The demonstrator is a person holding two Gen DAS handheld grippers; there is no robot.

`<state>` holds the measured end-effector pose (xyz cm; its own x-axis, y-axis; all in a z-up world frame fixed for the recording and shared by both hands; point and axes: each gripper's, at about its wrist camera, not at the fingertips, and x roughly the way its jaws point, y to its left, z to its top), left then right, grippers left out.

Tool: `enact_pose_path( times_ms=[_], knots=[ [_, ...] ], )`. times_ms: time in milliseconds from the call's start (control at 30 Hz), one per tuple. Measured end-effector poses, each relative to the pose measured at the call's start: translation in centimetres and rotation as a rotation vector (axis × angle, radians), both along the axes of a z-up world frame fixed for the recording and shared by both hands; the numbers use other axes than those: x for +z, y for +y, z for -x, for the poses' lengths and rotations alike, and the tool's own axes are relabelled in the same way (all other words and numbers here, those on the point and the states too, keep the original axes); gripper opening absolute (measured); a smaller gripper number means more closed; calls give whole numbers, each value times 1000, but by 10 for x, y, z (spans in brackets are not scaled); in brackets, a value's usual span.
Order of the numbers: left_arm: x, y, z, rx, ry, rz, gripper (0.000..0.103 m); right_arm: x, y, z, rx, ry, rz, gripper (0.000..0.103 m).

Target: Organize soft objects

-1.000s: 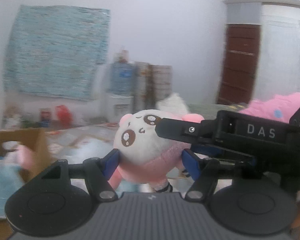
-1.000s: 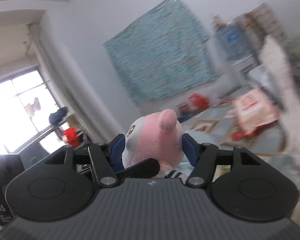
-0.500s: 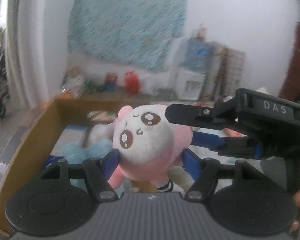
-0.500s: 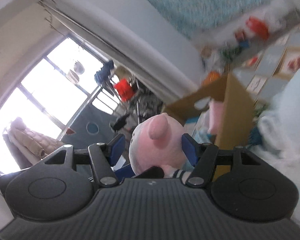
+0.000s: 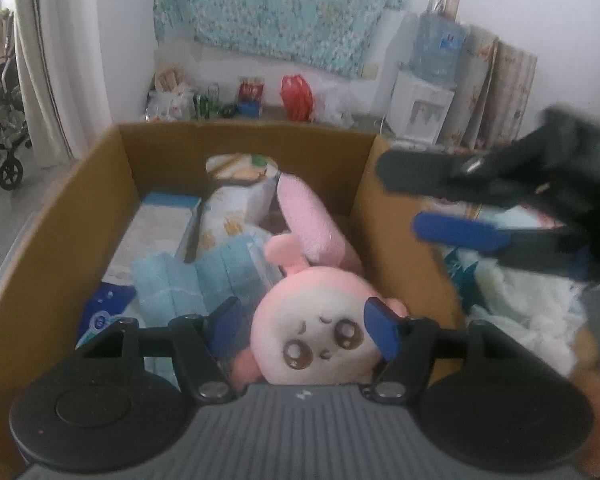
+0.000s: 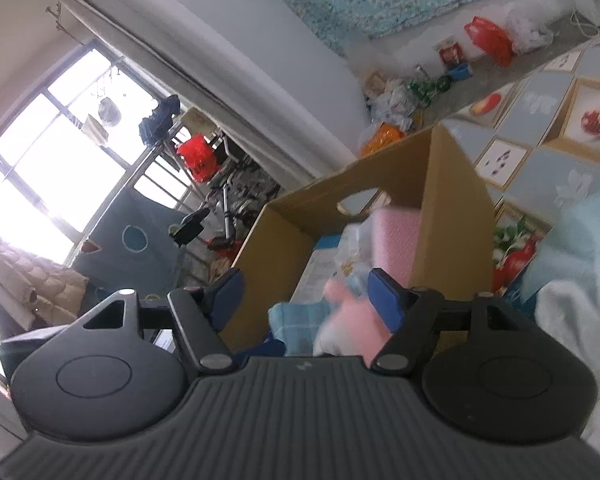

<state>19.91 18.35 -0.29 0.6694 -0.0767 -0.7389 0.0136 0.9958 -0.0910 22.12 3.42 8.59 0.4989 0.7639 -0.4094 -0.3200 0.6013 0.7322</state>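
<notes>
So since a second ago you've swung both grippers over from the open room to the brown corrugated cardboard box (image 5: 384,216), and the round pink-and-white plush toy with the embroidered face (image 5: 320,336) that was pinched up in the air between them is now down inside the box. It's lying face up on a quilted light-blue cloth (image 5: 204,280), right beside a fuzzy pink roll-shaped cushion (image 5: 312,228) and some smooth white printed packets (image 5: 236,204) further back.

Your left gripper (image 5: 304,322) sits around the plush's head. The right blue pad (image 5: 382,326) overlaps its cheek, the left one looks a bit clear of it, so honestly I can't tell if it's a real grip or just resting there.

Your right gripper (image 6: 304,294) has just been opening its jaws; in its own view only a blurry pink bit of the plush sits by the right pad, with a gap on the left side. From the left wrist view it's off outside the box's right wall, jaws apart with nothing between them, above fluffy white fabric (image 5: 532,304).
</notes>
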Motion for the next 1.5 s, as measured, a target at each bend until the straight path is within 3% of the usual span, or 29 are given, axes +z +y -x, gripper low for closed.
enact_pose_path(
  times_ms=[167,300,367,667,767,933,1067,1200,1300,1367,1500],
  knots=[
    [-4,-1,-2,0,3,20,69,1,-19,3,-20,-15,4,71],
    [8,-3,8,10,-48,7,70,8,-35,12,-20,-22,-18,73],
    [20,-5,21,10,-89,1,75,16,-46,21,-10,-32,-29,78],
    [74,-27,140,-119,-339,28,92,38,-141,104,-35,-84,-110,89],
    [76,-40,177,-202,-351,57,93,35,-173,136,-47,-76,-112,89],
    [52,-65,222,-346,-258,193,94,6,-199,175,-27,3,-99,90],
    [5,-106,235,-471,-122,169,94,-27,-195,191,15,75,-66,90],
    [-32,-134,224,-440,-92,89,88,-53,-182,192,50,123,-33,88],
    [-51,-148,212,-404,-85,47,86,-64,-170,189,62,152,10,79],
    [-62,-151,206,-379,-87,29,79,-70,-165,184,63,160,45,73],
    [-73,-152,190,-283,-82,5,79,-77,-162,177,63,176,63,66]
  ],
)
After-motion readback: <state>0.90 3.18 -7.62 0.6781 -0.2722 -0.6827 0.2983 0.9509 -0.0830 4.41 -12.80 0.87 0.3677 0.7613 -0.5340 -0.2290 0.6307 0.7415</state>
